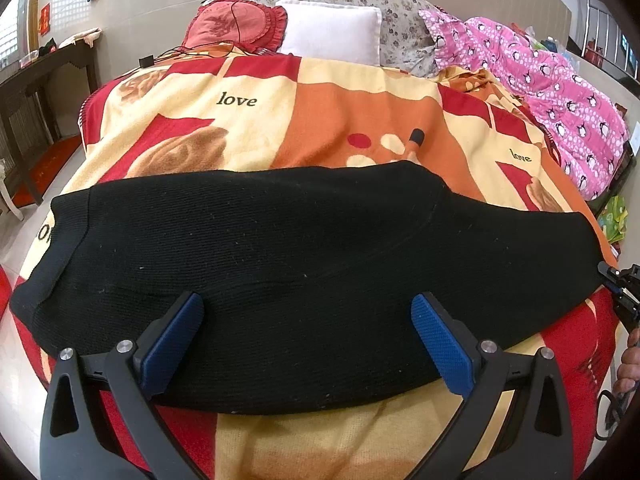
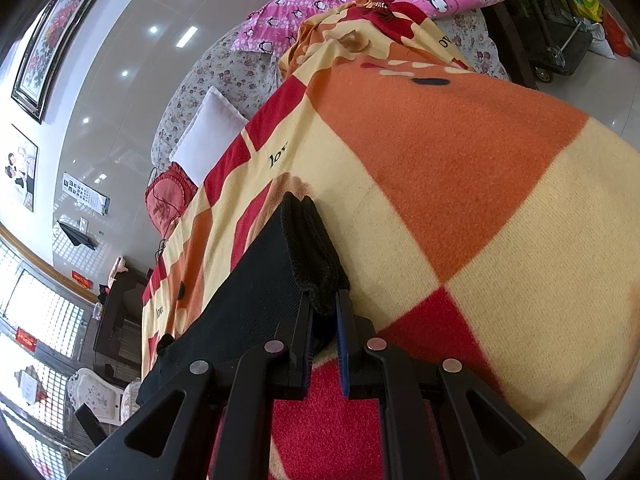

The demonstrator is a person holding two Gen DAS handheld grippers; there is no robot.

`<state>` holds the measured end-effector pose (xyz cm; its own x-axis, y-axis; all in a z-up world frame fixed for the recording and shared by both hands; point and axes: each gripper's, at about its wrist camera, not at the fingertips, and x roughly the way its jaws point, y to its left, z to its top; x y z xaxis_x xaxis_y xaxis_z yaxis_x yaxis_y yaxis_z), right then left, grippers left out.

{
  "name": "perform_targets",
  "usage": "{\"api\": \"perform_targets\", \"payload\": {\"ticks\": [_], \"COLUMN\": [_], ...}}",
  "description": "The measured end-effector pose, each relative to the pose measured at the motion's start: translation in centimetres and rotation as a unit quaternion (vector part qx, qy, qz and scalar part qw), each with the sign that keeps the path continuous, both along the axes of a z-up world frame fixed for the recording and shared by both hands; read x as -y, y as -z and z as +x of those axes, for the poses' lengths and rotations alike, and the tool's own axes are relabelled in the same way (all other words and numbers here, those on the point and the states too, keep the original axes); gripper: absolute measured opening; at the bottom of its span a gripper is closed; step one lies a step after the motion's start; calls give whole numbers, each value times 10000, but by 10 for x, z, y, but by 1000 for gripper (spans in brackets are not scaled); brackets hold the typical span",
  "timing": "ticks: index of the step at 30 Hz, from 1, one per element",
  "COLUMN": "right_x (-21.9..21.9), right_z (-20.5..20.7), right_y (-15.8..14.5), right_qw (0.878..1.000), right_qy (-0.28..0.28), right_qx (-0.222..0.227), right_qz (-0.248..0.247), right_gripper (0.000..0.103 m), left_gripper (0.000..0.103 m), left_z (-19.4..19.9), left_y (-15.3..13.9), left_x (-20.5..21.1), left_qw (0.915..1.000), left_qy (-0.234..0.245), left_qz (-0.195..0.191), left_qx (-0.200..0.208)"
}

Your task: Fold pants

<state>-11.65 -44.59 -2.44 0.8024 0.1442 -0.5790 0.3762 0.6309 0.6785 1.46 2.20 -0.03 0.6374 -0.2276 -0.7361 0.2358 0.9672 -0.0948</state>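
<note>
Left gripper [image 1: 308, 320] nearest the lens, jaws wide, blue pads [image 1: 444, 344] hovering above the black pants [image 1: 280, 248], gripping nothing. Pants lie folded lengthwise across the patterned blanket [image 1: 340, 120] on the bed, near edge partly hidden by the fingers. Right gripper [image 2: 322, 304] pinched nearly closed on the cuff end of the pants; in the left view it is cut off at the frame's right edge. Pink penguin quilt [image 1: 560, 92] and white pillow [image 1: 332, 28] at the far end.
</note>
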Motion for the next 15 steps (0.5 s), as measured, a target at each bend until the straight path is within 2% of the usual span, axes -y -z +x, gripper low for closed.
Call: {"api": "perform_targets", "payload": {"ticks": [15], "right_x": [0], "right_z": [0], "right_y": [0], "right_qw": [10000], "right_qy": [-3], "right_qx": [0], "right_qz": [-9], "right_gripper": [7], "left_gripper": [103], "left_z": [0], "left_y": [0], "left_x": [-1], "left_qw": [10000], "left_qy": [5], "left_qz": [-45], "left_qx": [9]}}
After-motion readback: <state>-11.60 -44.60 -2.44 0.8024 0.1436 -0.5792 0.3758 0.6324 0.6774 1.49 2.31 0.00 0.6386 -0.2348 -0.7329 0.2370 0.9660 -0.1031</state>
